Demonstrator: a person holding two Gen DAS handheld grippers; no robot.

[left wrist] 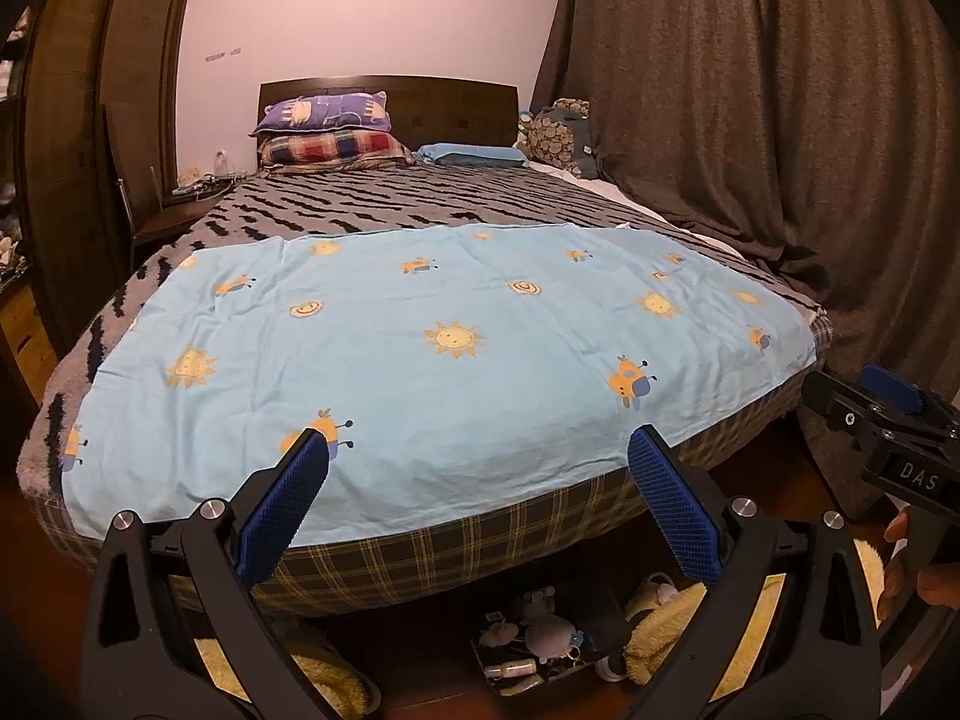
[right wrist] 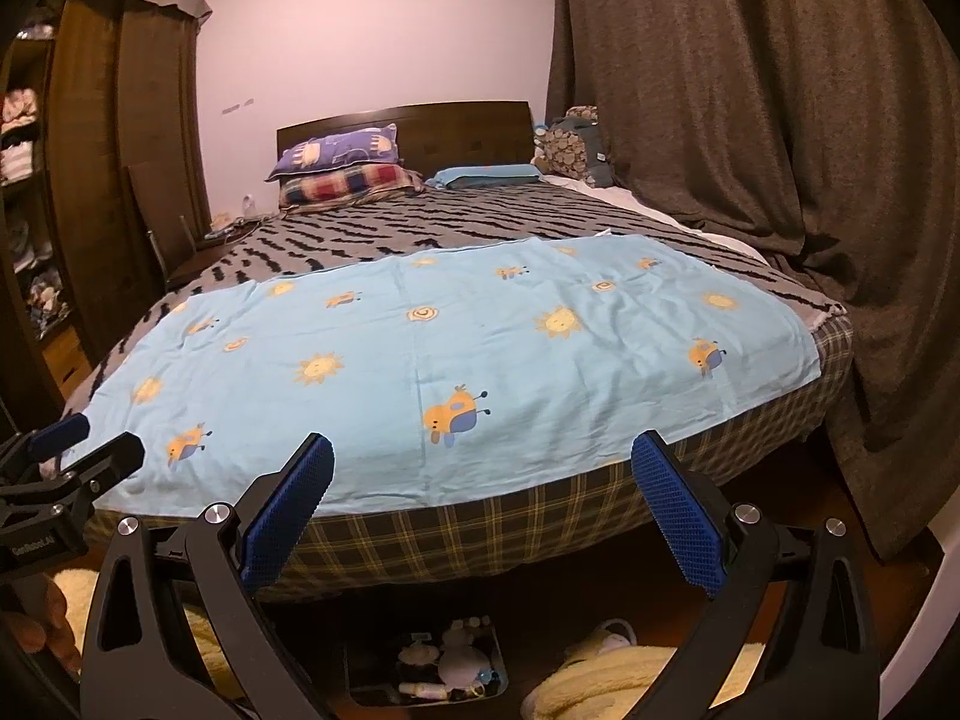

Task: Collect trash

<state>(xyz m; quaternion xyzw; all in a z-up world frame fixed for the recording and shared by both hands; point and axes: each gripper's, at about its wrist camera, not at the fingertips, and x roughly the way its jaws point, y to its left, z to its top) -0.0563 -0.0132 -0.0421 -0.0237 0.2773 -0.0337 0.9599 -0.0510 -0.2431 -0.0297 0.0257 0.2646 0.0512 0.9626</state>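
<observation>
I see no trash on the bed in either view. A light blue sheet with suns and cartoon animals lies flat over the foot of the bed, and it also shows in the right wrist view. My left gripper is open and empty, held just before the foot of the bed. My right gripper is open and empty too, at the same height. The right gripper shows at the right edge of the left wrist view, and the left gripper shows at the left edge of the right wrist view.
A grey and black zigzag blanket covers the bed, with pillows at the headboard. Dark curtains hang at the right. A wardrobe stands at the left. On the floor lie a tray of small toys and bottles and yellow fluffy fabric.
</observation>
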